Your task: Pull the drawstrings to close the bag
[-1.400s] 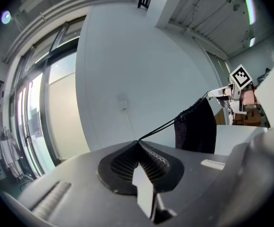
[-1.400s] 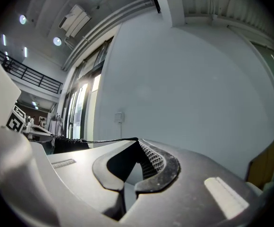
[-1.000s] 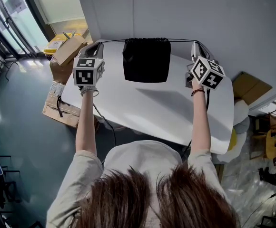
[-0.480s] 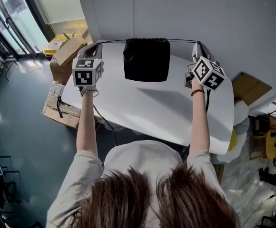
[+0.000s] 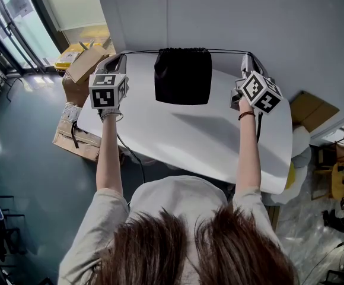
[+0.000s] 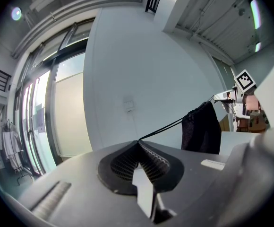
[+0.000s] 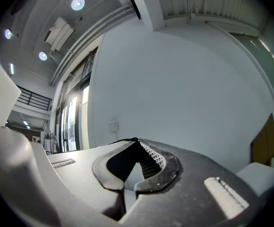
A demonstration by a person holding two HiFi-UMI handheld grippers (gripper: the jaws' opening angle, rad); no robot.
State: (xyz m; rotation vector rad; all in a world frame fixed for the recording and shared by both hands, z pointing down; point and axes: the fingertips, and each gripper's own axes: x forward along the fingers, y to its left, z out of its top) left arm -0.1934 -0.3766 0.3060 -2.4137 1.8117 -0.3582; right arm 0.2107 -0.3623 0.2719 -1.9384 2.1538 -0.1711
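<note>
My left gripper (image 6: 138, 142) and right gripper (image 7: 137, 141) each clamp a taut drawstring (image 5: 139, 51). The black bag (image 5: 182, 76) hangs cinched between them over the table (image 5: 178, 135). Pulling seems finished; next I should lower and release.

Black bag (image 5: 182, 76) hanging upright; drawstrings (image 5: 139, 51) taut both sides.

White worktop (image 5: 207, 136) with rounded corners, bare across nearly all its surface, far edge up close to the grey wall (image 5: 249, 16). Only the black bag (image 5: 182, 76) is over there at the far side, standing upright, its bottom edge down at the surface. On the dark floor (image 5: 24, 183) just left of the worktop sit cardboard boxes (image 5: 84, 63).
</note>
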